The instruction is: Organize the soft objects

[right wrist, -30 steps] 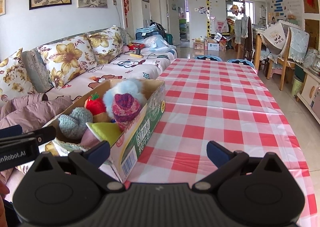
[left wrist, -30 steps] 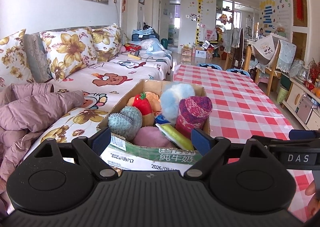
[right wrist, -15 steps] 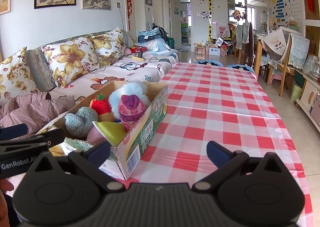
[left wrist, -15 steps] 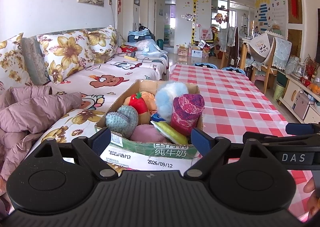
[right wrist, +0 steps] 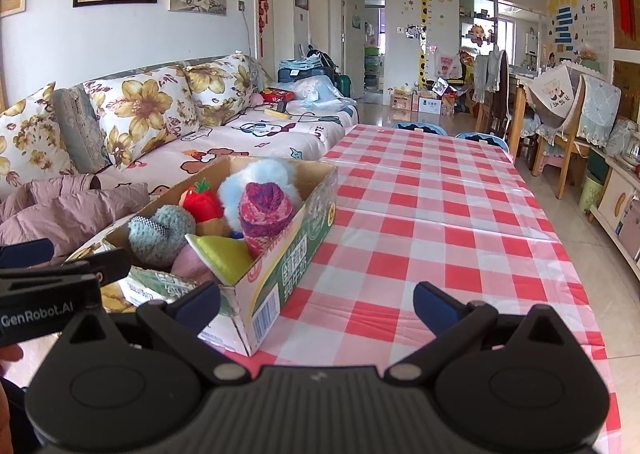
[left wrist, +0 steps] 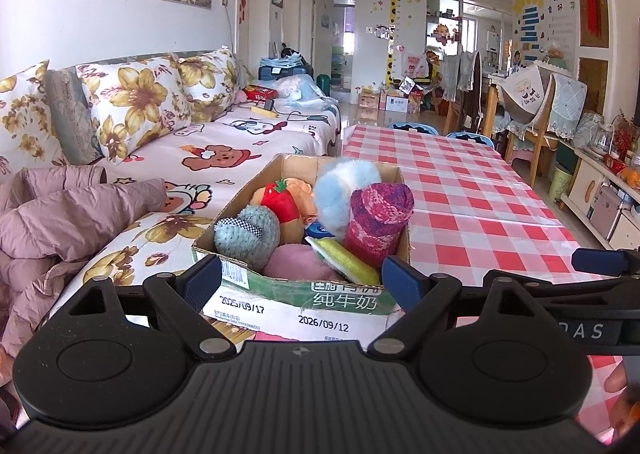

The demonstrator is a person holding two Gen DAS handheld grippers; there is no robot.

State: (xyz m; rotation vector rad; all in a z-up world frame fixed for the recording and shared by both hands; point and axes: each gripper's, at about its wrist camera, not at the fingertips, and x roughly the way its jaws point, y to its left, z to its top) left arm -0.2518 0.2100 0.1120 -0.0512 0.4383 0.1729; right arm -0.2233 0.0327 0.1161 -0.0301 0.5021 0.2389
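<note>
Cardboard box (left wrist: pixel 304 294) of soft toys sits at the table's near left edge, dead ahead of the left gripper (left wrist: pixel 302 280), long axis running away from it. Right gripper (right wrist: pixel 316 304) is offset right over checked tablecloth (right wrist: pixel 440 213). Both spread wide, empty. Left is nearer; purple knit roll (left wrist: pixel 378 219) and yellow-green sponge (left wrist: pixel 344 260) stand frontmost.
</note>
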